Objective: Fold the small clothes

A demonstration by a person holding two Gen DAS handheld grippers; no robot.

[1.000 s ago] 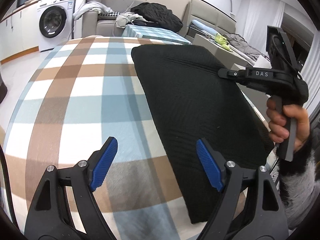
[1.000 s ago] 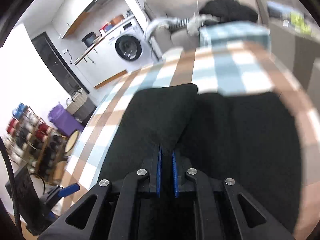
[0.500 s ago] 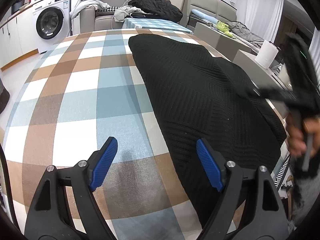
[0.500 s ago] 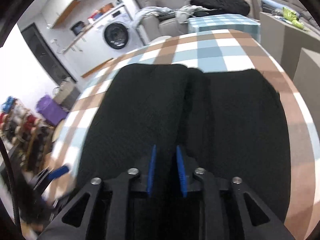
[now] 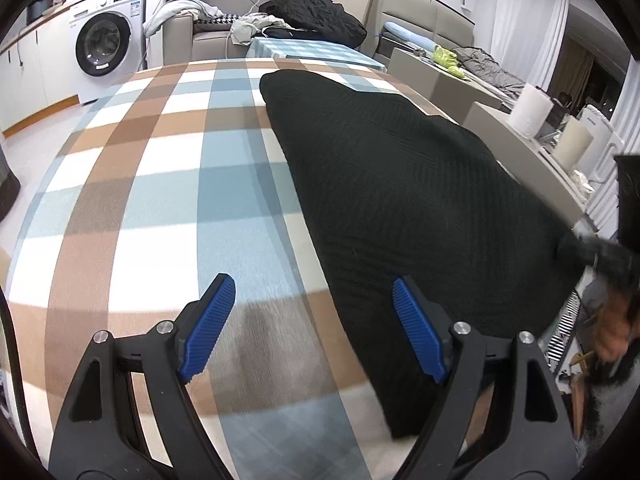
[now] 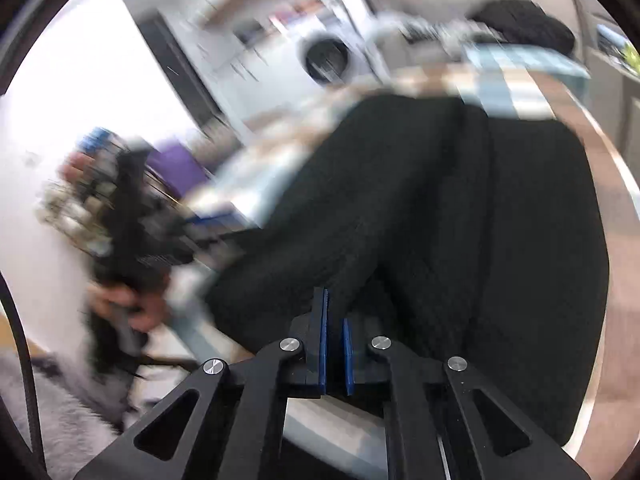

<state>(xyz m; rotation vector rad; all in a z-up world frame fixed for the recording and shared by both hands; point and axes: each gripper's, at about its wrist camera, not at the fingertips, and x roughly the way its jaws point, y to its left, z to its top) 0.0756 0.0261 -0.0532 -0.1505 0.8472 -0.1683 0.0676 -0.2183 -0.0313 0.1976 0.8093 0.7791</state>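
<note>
A black knit garment (image 5: 400, 184) lies folded lengthwise on the checked tablecloth (image 5: 160, 200), with a fold line down its middle (image 6: 484, 200). My left gripper (image 5: 312, 284) hovers open over the garment's near left edge, one blue pad above the cloth and one above the table, with nothing between them. My right gripper (image 6: 334, 308) sits at the garment's near hem. Its jaws are closing, the blue pads only a thin slit apart, and no cloth shows between them. In the left wrist view it is a blur at the garment's right edge (image 5: 576, 240).
The table's edge runs close along the garment's right side. Beyond it stand two white paper rolls (image 5: 532, 110). A washing machine (image 5: 104, 44) and a sofa with a black jacket (image 5: 316, 12) are behind the table. A hand (image 6: 124, 304) shows blurred at left.
The right gripper laid down the flap it held, opened briefly, pulled back to the garment's near edge and closed again. The left gripper stayed in place, open.
</note>
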